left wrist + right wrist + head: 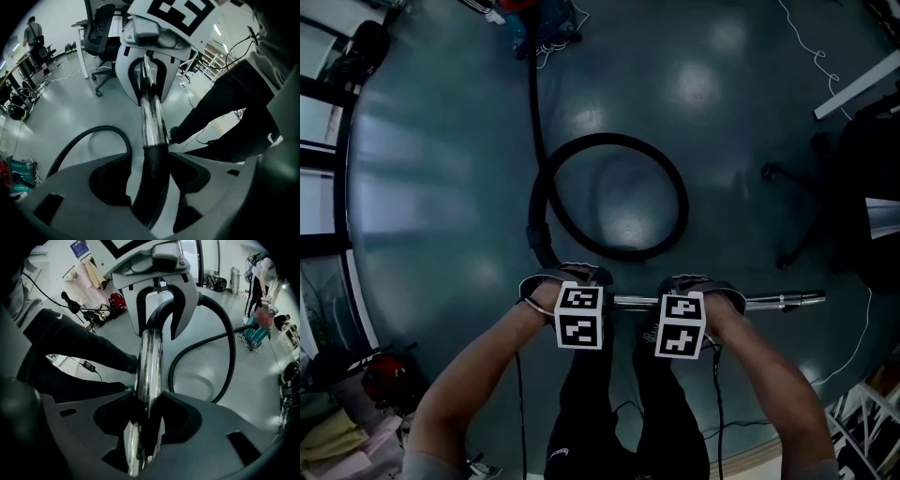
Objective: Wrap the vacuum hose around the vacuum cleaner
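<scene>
The vacuum cleaner (528,21), blue and red, stands at the far top of the head view. Its black hose (609,197) runs down the floor and curls into one loop just ahead of my hands. A chrome wand (783,301) lies level across both grippers and sticks out to the right. My left gripper (572,277) is shut on the black hose cuff (152,178) where the chrome tube (151,122) begins. My right gripper (698,283) is shut on the chrome wand (147,376) farther along. The two grippers face each other along the wand.
An office chair base (797,216) stands at the right, a white bar (858,84) lies at the upper right, and thin cables run over the floor. Red and yellow gear (384,375) sits at the lower left. My legs are below the wand. A person (35,35) stands far off.
</scene>
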`<state>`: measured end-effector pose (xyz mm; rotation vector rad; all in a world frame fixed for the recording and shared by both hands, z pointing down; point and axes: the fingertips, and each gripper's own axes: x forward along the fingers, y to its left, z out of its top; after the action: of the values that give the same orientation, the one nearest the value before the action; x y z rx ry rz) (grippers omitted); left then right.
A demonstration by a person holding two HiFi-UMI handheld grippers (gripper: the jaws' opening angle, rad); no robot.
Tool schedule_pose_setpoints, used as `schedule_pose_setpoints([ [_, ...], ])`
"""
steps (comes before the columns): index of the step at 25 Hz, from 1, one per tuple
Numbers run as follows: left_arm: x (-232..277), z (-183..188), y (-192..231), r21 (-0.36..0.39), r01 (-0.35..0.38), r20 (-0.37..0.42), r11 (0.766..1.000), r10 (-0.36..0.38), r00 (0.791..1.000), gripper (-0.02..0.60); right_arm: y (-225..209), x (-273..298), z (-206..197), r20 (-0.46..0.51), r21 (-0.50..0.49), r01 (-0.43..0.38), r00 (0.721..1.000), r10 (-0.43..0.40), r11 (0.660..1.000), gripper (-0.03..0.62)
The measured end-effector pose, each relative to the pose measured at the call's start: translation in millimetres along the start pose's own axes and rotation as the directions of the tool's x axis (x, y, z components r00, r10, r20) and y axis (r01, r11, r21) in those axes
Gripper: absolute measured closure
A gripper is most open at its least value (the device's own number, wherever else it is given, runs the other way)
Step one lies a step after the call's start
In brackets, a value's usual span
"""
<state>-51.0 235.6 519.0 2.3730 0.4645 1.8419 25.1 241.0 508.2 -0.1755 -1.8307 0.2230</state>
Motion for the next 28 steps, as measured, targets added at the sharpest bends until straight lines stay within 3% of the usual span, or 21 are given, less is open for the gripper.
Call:
schedule_pose_setpoints([
  [3,3,2,1,0.001,0.041,0.049,0.999,-0.041,0.998,0.322,-11,-4,27,0.024,-0.014,-0.008,1.000,0.009,1.000,0.428],
  [7,1,-8,14,0.066,0.060,0.060,0.996,-0.064,0.996,0.413,-33,-6,40,0.001,-0.014,-0.005,1.000,0.005,1.000,0.428],
  [9,-2,-25,20,0.067,0.054,0.081,0.996,-0.059,0.995,0.417,-43,-1,55,-0.007,-0.013,-0.009,1.000,0.009,1.000,0.428],
  [13,-7,-54,32,0.045,0.028,0.107,0.999,-0.033,0.994,0.426,-59,7,83,0.011,-0.001,-0.014,1.000,0.014,1.000,0.428],
  [17,-14,-81,43,-0.030,0.047,0.142,0.998,-0.042,0.989,0.428,-85,8,104,0.056,-0.041,0.095,0.994,-0.093,0.995,0.422],
  [18,-17,-87,47,-0.054,0.053,0.155,0.997,-0.044,0.987,0.428,-93,7,109,0.074,-0.041,0.122,0.990,-0.119,0.992,0.394],
  [23,-24,-106,66,-0.163,0.059,0.221,0.985,-0.022,0.975,0.428,-130,-11,123,0.114,0.088,0.214,0.968,-0.223,0.973,0.342],
  [26,-16,-124,78,-0.236,0.056,0.226,0.970,-0.001,0.974,0.428,-153,-40,133,0.188,0.250,0.294,0.920,-0.344,0.923,0.342],
  [28,-8,-133,82,-0.278,0.064,0.222,0.959,-0.001,0.975,0.428,-162,-57,138,0.240,0.395,0.276,0.890,-0.389,0.876,0.342],
])
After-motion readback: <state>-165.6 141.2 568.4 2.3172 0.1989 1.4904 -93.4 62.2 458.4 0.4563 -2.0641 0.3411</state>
